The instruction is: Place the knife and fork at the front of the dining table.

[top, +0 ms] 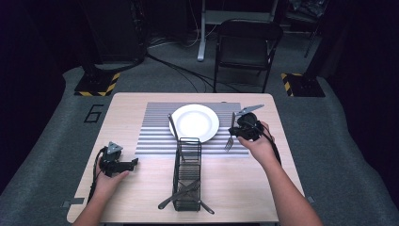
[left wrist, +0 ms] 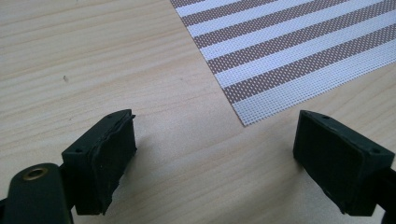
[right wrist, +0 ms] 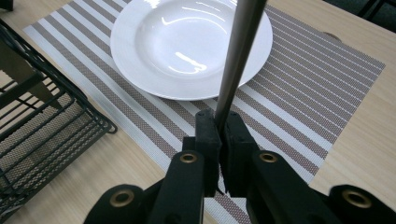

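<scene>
So the right gripper (top: 235,130) has its jaws clamped tight on a fork (top: 231,132), pinching the metal handle with the shaft running up and away from the jaws toward the white plate (right wrist: 154,51). From the high view the tines hang down toward the striped placemat (top: 155,136), so the fork's long axis is close to upright, tilted a bit, handle end up near the jaws and tines below them, just off the plate's right side. My guess is it's a table setting and the fork is about to be laid down beside the plate.

To do that well I'd say lower it slowly, tip the long axis flat and parallel to the plate's edge before letting go, and keep the tines from catching on the mat weave. Don't release while it's upright or it'll topple onto the plate.

The left gripper (left wrist: 215,154) has its jaws spread wide with nothing between them, hovering low over bare counter (left wrist: 93,56), the placemat corner just ahead of them. The wire caddy (top: 187,174) with more cutlery sits between the two hands.
</scene>
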`<state>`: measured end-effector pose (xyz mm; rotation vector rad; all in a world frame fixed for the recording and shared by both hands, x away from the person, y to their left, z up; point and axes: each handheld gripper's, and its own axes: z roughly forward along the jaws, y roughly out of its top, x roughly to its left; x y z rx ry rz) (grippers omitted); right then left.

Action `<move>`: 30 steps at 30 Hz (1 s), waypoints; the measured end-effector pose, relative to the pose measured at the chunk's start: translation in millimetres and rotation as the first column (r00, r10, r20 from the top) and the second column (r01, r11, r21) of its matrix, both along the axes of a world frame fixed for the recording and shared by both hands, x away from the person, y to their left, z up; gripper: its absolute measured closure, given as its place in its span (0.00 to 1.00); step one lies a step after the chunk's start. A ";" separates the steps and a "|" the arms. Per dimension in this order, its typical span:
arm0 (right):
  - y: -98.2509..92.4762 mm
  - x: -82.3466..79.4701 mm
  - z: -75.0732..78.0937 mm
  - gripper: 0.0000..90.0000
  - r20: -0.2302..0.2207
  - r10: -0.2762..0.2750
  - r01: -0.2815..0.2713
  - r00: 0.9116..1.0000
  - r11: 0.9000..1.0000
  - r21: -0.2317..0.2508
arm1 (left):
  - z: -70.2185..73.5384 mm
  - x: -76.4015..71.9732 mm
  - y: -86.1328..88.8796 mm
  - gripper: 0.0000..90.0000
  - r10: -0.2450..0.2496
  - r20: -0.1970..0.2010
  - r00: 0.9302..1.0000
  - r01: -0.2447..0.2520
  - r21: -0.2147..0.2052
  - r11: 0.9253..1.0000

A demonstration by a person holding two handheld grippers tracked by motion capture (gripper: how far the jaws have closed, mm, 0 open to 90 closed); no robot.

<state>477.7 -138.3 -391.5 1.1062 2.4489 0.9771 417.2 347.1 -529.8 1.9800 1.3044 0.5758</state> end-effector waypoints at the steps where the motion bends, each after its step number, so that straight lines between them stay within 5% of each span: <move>1: -0.3 0.7 -1.8 0.96 0.000 -0.002 0.002 1.000 1.000 -0.002 | 0.0 0.0 0.0 0.14 0.000 0.001 1.000 0.000 0.001 1.000; 23: 3.3 12.0 -27.1 0.96 -0.023 -0.025 0.024 0.999 0.999 -0.032 | -0.1 0.0 0.0 0.14 0.001 0.001 1.000 -0.001 0.000 1.000; 30: 3.5 18.7 -30.8 0.96 -0.032 -0.050 0.050 0.998 0.999 -0.004 | -0.1 0.0 0.0 0.14 0.001 0.001 1.000 -0.001 0.000 1.000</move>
